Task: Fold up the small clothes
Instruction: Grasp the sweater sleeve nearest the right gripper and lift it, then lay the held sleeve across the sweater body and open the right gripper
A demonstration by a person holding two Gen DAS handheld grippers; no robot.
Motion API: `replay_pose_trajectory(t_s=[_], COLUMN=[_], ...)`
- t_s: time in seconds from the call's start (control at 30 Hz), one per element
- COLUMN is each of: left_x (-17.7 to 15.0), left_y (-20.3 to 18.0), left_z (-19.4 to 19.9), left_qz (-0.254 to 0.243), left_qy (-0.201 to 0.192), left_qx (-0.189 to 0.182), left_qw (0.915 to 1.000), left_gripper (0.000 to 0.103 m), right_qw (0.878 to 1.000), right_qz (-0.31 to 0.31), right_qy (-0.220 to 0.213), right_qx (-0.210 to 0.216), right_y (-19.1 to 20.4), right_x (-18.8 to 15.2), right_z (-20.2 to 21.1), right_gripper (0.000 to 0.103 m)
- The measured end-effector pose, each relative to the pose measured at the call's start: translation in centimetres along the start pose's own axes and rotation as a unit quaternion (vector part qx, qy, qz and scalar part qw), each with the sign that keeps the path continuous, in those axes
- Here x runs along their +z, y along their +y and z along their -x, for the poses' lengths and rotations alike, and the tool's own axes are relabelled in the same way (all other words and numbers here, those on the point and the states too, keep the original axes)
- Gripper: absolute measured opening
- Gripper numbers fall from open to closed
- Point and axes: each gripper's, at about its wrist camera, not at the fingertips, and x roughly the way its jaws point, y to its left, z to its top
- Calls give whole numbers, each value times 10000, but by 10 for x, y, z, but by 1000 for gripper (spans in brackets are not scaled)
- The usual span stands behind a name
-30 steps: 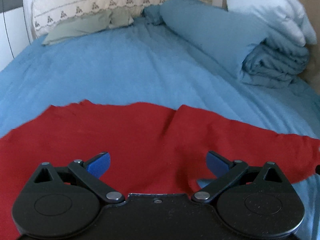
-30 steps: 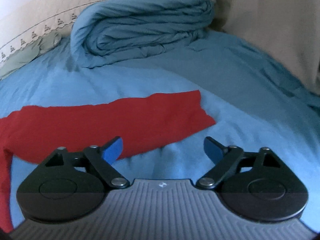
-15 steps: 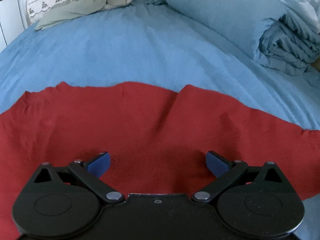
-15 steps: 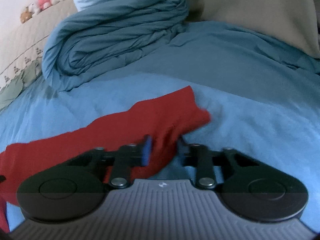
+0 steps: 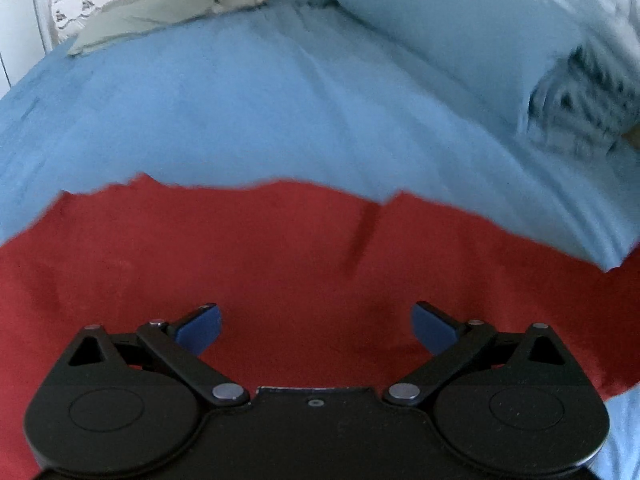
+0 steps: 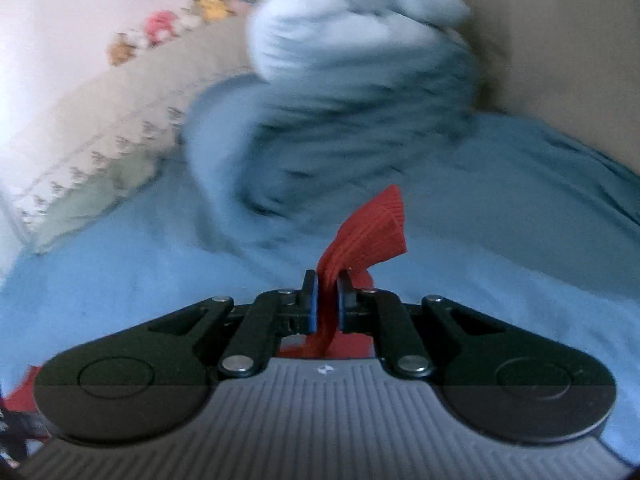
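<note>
A red garment [image 5: 280,264] lies spread on the blue bed sheet [image 5: 240,112] and fills the lower half of the left wrist view. My left gripper [image 5: 316,326] is open above the red cloth, its blue pads [image 5: 200,326] wide apart, holding nothing. My right gripper [image 6: 325,300] is shut on the ribbed end of the red garment's sleeve [image 6: 372,232], which sticks up between the jaws, lifted off the sheet [image 6: 520,240].
A rolled blue duvet [image 5: 460,40] with a white pillow on top lies at the far right of the bed; it shows blurred in the right wrist view [image 6: 352,120]. A green pillowcase [image 5: 160,12] and embroidered headboard cover sit at the head. Beige curtain [image 6: 560,20] at right.
My right gripper closed on the end of the red sleeve and has lifted it off the sheet, swinging fast. My left gripper moved forward over the red garment, still open.
</note>
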Motion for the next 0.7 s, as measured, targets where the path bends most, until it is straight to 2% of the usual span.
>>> replay_pose_trajectory(t_s=[0.17,0.27,0.33,0.43,0.5,0.6,0.7], left_x=[13,12,6,-14,-35,-69,-96], left_y=[65,121,161,217,256,296,320], left_z=[63,100,119,136,142,144,140], left_qz=[109,301,439,737,1045,1385,1570], left_qy=[-470,-736,-834,-852,-779,-631,-444], left_qx=[114,320,573,983,1212,1311,1302], left_qw=[9988,9963,9939,9888,9840,9796,9780], left_gripper=[103,103,103,103,103,103,103], right_qw=[9954,9849,9740,9563,9437,9299,9186], right_qz=[90,216,350,594,844,1354,1980], right_qy=[-277,-327,-319,-96,168,667,1097], right_qx=[913,1684,2214,2860,3195,3354,3240], right_y=[100,178,233,311,358,410,443], right_x=[29,32,22,-15,-56,-125,-194], right_z=[18,31,40,43,40,31,27], right_gripper=[24,24,24,24,24,24,24])
